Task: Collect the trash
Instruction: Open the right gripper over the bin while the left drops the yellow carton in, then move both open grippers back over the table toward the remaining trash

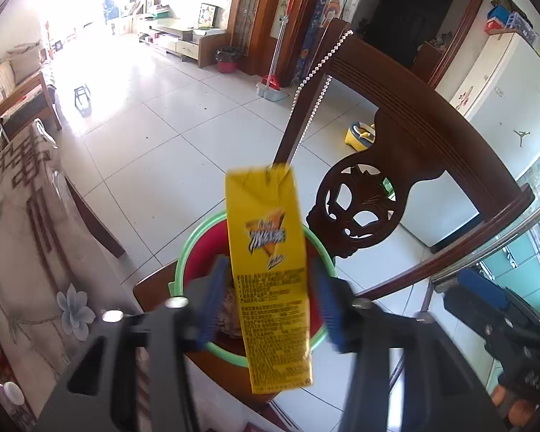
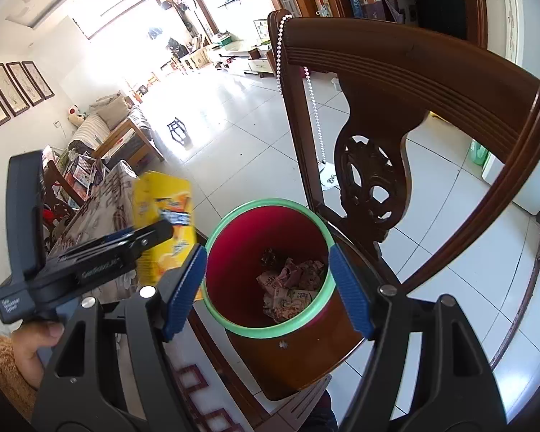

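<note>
A yellow drink carton (image 1: pixel 270 273) stands upright between the blue pads of my left gripper (image 1: pixel 268 309), right above a red bin with a green rim (image 1: pixel 183 255) that sits on a wooden chair seat. The pads look slightly apart from the carton's sides, which are blurred. In the right wrist view the carton (image 2: pixel 165 216) and the left gripper (image 2: pixel 126 248) are left of the bin (image 2: pixel 266 262), which holds crumpled wrappers (image 2: pixel 291 288). My right gripper (image 2: pixel 266 284) is open and empty, its pads flanking the bin's rim.
The carved wooden chair back (image 2: pixel 396 108) with a bead chain (image 2: pixel 313 100) rises behind the bin. A table with a patterned cloth (image 1: pixel 21 237) lies to the left. A white fridge (image 1: pixel 504 108) stands at the right on the tiled floor (image 1: pixel 162 126).
</note>
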A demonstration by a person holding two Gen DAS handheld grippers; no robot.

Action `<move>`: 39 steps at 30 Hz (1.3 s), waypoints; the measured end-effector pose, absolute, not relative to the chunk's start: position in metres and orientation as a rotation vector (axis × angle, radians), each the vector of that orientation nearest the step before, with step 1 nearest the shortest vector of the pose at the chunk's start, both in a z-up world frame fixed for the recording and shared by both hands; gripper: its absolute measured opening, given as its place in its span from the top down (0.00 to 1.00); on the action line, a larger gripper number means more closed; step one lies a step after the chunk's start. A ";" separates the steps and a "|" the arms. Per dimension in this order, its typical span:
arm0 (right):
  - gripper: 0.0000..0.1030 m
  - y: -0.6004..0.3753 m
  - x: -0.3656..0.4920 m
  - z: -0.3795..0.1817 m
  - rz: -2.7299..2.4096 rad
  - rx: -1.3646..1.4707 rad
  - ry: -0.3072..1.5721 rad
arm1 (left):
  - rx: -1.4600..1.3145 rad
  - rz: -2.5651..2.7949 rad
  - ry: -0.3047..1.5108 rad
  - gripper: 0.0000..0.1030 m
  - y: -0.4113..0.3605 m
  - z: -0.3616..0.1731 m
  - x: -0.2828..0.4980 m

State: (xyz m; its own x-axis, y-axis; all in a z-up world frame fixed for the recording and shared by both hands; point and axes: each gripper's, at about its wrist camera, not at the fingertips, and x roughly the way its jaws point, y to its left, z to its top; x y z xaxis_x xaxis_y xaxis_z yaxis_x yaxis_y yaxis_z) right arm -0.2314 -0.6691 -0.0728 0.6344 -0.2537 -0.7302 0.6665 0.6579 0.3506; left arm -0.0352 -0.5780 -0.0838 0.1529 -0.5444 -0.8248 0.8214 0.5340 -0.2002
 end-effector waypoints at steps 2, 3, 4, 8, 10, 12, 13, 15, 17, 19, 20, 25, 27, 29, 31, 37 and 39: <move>0.33 -0.664 -0.231 -0.073 -0.569 0.661 0.698 | 0.305 -1.008 0.999 0.34 -0.572 -0.081 -0.035; 0.33 -0.660 -0.230 -0.074 -0.565 0.658 0.701 | 0.296 -1.013 0.994 0.34 -0.567 -0.078 -0.035; 0.33 -0.655 -0.227 -0.074 -0.560 0.654 0.706 | 0.297 -1.010 0.987 0.34 -0.561 -0.076 -0.036; 0.33 -0.637 -0.215 -0.072 -0.528 0.643 0.710 | 0.295 -0.984 0.959 0.34 -0.533 -0.064 -0.036; 0.33 -0.624 -0.206 -0.069 -0.506 0.627 0.709 | 0.278 -0.960 0.956 0.34 -0.514 -0.057 -0.032; 0.33 -0.611 -0.197 -0.064 -0.483 0.611 0.707 | 0.249 -0.938 0.954 0.34 -0.490 -0.048 -0.028; 0.33 -0.602 -0.192 -0.061 -0.470 0.601 0.706 | 0.231 -0.921 0.951 0.34 -0.472 -0.043 -0.025; 0.33 -0.584 -0.182 -0.056 -0.445 0.582 0.707 | 0.200 -0.897 0.943 0.34 -0.442 -0.034 -0.022; 0.33 -0.561 -0.171 -0.051 -0.413 0.562 0.711 | 0.178 -0.873 0.932 0.34 -0.413 -0.027 -0.020; 0.33 -0.541 -0.160 -0.045 -0.380 0.543 0.716 | 0.153 -0.848 0.919 0.34 -0.383 -0.020 -0.018; 0.33 -0.528 -0.154 -0.042 -0.360 0.530 0.721 | 0.143 -0.835 0.913 0.34 -0.369 -0.017 -0.017; 0.33 -0.468 -0.126 -0.030 -0.269 0.469 0.737 | 0.091 -0.751 0.903 0.34 -0.294 -0.011 -0.007; 0.33 -0.444 -0.117 -0.027 -0.237 0.448 0.746 | 0.077 -0.712 0.905 0.34 -0.267 -0.014 -0.004; 0.32 -0.426 -0.109 -0.027 -0.208 0.431 0.759 | 0.063 -0.664 0.911 0.34 -0.236 -0.019 0.002; 0.32 -0.406 -0.101 -0.029 -0.179 0.416 0.777 | 0.055 -0.618 0.922 0.34 -0.209 -0.027 0.007; 0.30 -0.362 -0.084 -0.039 -0.115 0.390 0.830 | 0.036 -0.439 0.956 0.34 -0.128 -0.053 0.040; 0.30 -0.352 -0.081 -0.041 -0.104 0.386 0.842 | 0.032 -0.364 0.956 0.34 -0.098 -0.060 0.058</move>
State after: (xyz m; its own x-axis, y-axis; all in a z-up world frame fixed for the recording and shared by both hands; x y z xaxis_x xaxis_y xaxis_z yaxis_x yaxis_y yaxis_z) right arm -0.0809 -0.3518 -0.0413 0.6654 0.0613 -0.7439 0.2405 0.9259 0.2914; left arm 0.0579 -0.0981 -0.0597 0.5207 -0.2901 -0.8029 0.3180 0.9387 -0.1329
